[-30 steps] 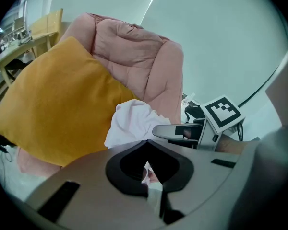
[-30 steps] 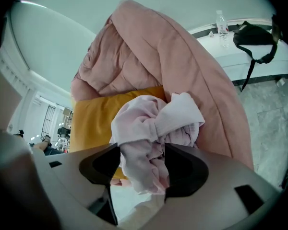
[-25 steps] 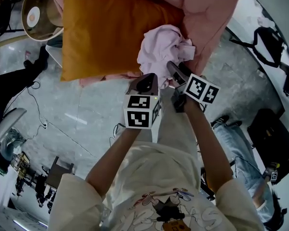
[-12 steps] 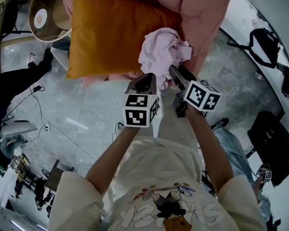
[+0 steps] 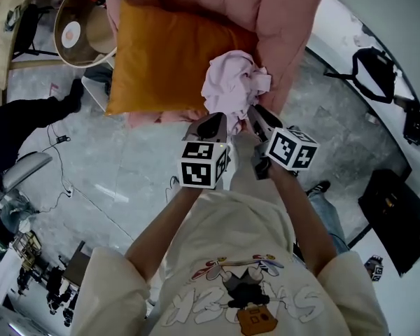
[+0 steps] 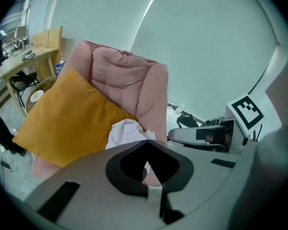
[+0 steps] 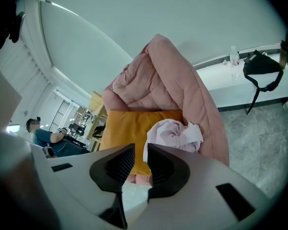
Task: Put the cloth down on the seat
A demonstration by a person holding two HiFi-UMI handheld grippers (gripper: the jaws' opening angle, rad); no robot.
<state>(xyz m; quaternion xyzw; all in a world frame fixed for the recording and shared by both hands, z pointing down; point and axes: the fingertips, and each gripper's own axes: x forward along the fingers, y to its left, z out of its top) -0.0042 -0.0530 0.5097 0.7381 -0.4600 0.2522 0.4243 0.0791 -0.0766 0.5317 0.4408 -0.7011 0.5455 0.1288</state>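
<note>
A crumpled pale pink cloth [image 5: 231,82] lies on the seat of a pink padded armchair [image 5: 287,19], against an orange cushion [image 5: 168,54]. Neither gripper holds it. My left gripper [image 5: 213,121] hovers just in front of the cloth's near edge with its jaw tips together; in the left gripper view [image 6: 145,143] the cloth [image 6: 125,133] shows beyond them. My right gripper [image 5: 255,114] is beside it at the cloth's right front. Its jaws [image 7: 140,150] are closing, with a narrow gap and nothing between them; the cloth [image 7: 173,133] lies past the tips.
A round side table [image 5: 73,19] stands left of the chair. Black bags [image 5: 374,68] [image 5: 399,215] and cables lie on the marble floor. A black bag [image 7: 261,71] and a bottle [image 7: 234,56] sit on a white ledge at right. A seated person [image 7: 38,133] is far left.
The head view has drifted, so the chair sits a little further right and lower. The cloth has stayed on the seat, and both grippers have kept close to its front edge.
</note>
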